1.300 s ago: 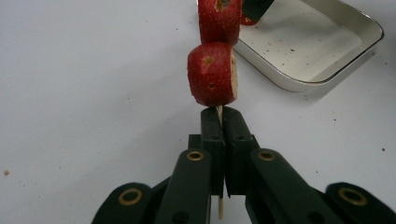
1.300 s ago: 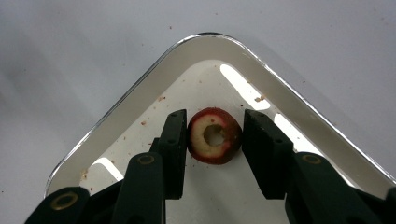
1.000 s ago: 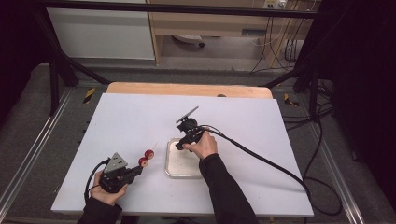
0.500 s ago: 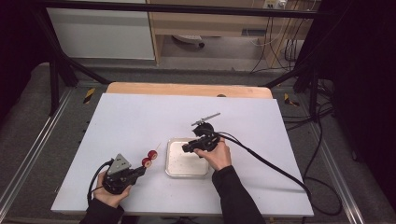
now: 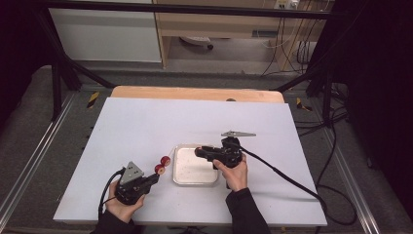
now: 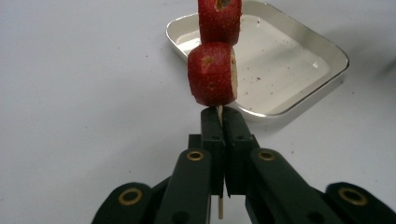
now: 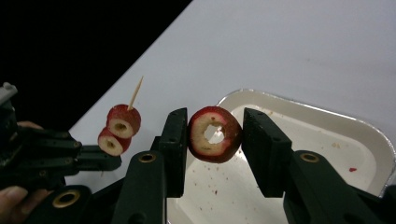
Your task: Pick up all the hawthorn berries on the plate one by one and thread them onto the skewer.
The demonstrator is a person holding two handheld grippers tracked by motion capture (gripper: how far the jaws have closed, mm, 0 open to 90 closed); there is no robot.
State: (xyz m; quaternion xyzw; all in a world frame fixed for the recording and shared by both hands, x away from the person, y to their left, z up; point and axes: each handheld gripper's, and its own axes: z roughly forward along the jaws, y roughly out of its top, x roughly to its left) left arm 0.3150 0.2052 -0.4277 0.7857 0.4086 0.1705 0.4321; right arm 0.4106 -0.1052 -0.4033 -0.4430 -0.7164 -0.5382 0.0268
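Above the near-left corner of the shallow metal tray [image 5: 196,165], the right hand-held gripper [image 7: 215,135] carries a cored red fruit ring [image 7: 214,134] pinched across its width between the two jaws; in the right gripper view the bored hole faces the camera, so its axis runs roughly along the jaws rather than across them. The left hand-held gripper [image 6: 219,122] sits near the front-left part of the white table [image 5: 146,122], jaws shut tight on the butt of a thin wooden skewer [image 6: 220,210] — two fruit pieces [image 6: 212,72] are already threaded on it, one above the other as the left gripper view shows them. In the high view the skewer's long axis rises from the left hand-held gripper [image 5: 146,181] up and to the right, toward the tray's left rim, and its bare tip [image 7: 136,93] projects past the upper piece. The ring lies to the right of that tip, apart from it, with the tray's left edge between them. The deciding relation is alignment — hole axis against skewer axis. As judged from the right gripper view, the two are not yet collinear: the tip points upward and away while the hole faces back along the jaws. The right hand is the nearer to the ring's destination and would need to turn the hole onto the tip before sliding it down
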